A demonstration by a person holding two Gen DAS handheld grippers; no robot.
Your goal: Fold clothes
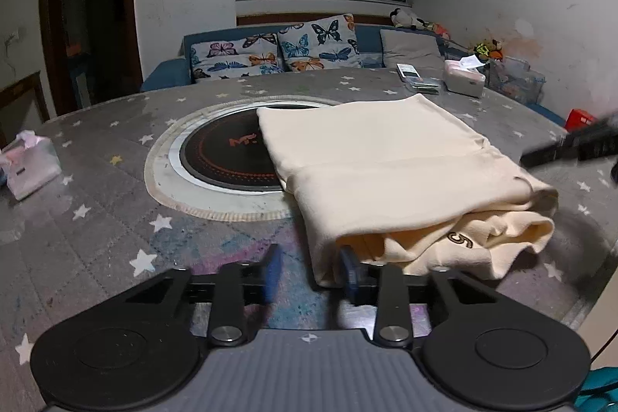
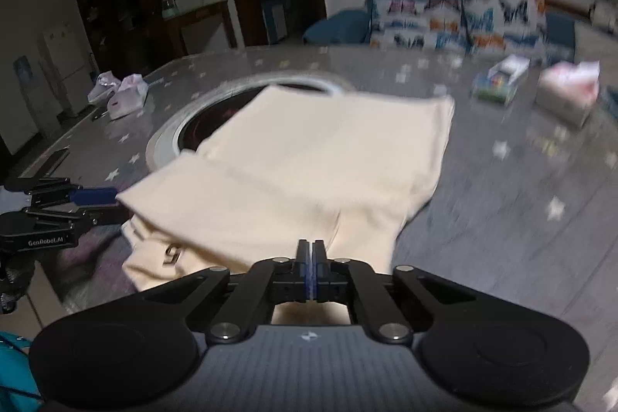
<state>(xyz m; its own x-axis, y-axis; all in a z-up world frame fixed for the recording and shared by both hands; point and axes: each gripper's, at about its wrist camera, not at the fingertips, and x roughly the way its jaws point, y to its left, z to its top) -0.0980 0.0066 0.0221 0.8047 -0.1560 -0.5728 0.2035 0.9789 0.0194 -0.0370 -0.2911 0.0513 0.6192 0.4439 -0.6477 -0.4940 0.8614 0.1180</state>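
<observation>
The cream garment [image 1: 386,161] is seen folded into a thick stack on the star-patterned tabletop [image 1: 96,219], its far corner draped over the round inset hotplate [image 1: 228,157], likely just where the fold was made. The left tongs [image 1: 311,271] are kept narrowly parted at the stack's near corner, nothing pinched between them, perhaps placed to tidy that loose edge. The right tongs [image 2: 312,267] are held fully closed over the near hem; whether cloth is caught cannot be told. Tissue boxes [image 2: 119,95] are left well apart.
</observation>
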